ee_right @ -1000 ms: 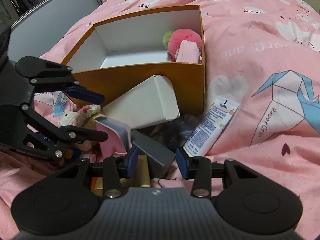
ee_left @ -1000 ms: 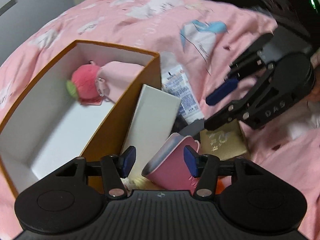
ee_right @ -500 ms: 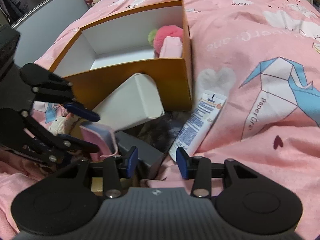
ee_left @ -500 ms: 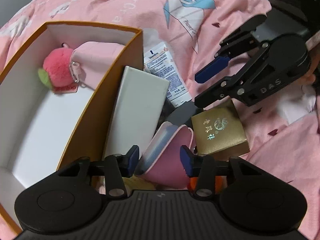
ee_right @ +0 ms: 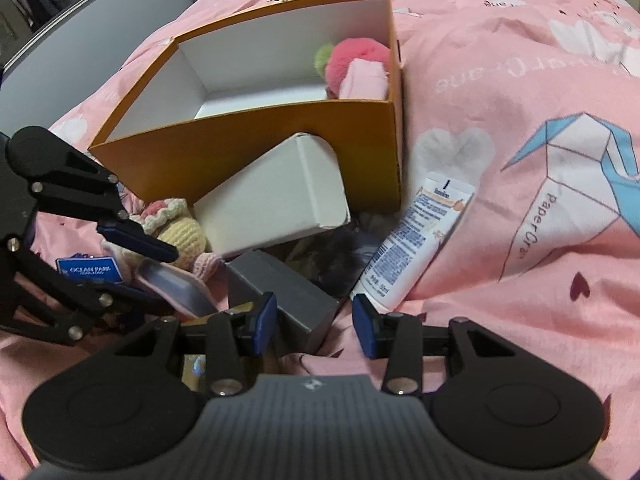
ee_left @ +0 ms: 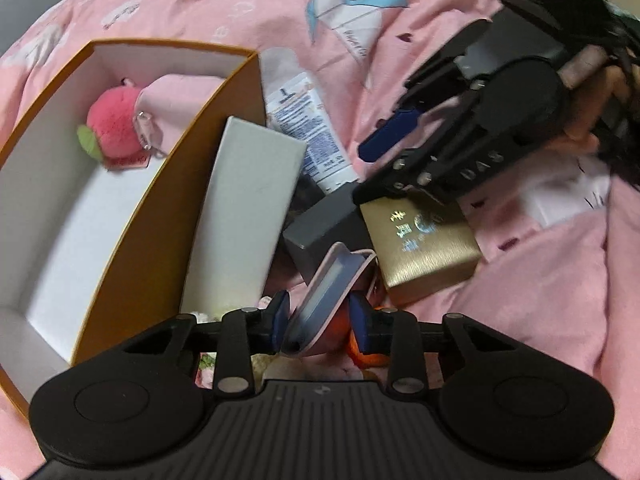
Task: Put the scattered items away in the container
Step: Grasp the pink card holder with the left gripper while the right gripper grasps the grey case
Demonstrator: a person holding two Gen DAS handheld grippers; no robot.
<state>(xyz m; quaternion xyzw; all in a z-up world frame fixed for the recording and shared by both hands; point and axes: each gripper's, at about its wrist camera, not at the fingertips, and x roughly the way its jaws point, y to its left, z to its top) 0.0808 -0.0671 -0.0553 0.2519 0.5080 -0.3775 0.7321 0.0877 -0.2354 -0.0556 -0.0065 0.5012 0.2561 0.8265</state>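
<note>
lying on a pink bedspread (ee_right: 500,60) with paper-crane prints, an orange box (ee_right: 280,148) with white inside stands open, and in its far corner sit a pink plush ball (ee_left: 114,126) with a green leaf and a pale pink pouch (ee_left: 180,100) just beside it. outside the box, a white carton (ee_left: 244,216) leans against its orange wall, and a white tube (ee_left: 308,136) with small blue print lies on the bedspread next to the box corner. in front of the carton there is a grey box (ee_left: 324,224), and touching it a gold box (ee_left: 424,252) with shiny characters on the lid. the left gripper (ee_left: 320,322) points steeply down over this pile; its jaws have just been closing and a small pink case (ee_left: 328,296) with a grey-blue edge stands between the blue pads (ee_left: 280,320), the left pad looks to be touching it, but on the right side a small gap seems to remain, so i cannot tell if the grip is already firm. something orange (ee_left: 368,354) shows under the case. the right gripper (ee_right: 314,324) hangs over the corner of the grey box with its jaws apart and nothing pressed between them. in the right wrist view a crocheted yellow and pink toy (ee_right: 180,232) lies by the carton, near a blue card (ee_right: 88,270) with white letters. a hand (ee_left: 592,112) holds the right gripper at the picture's right edge.
</note>
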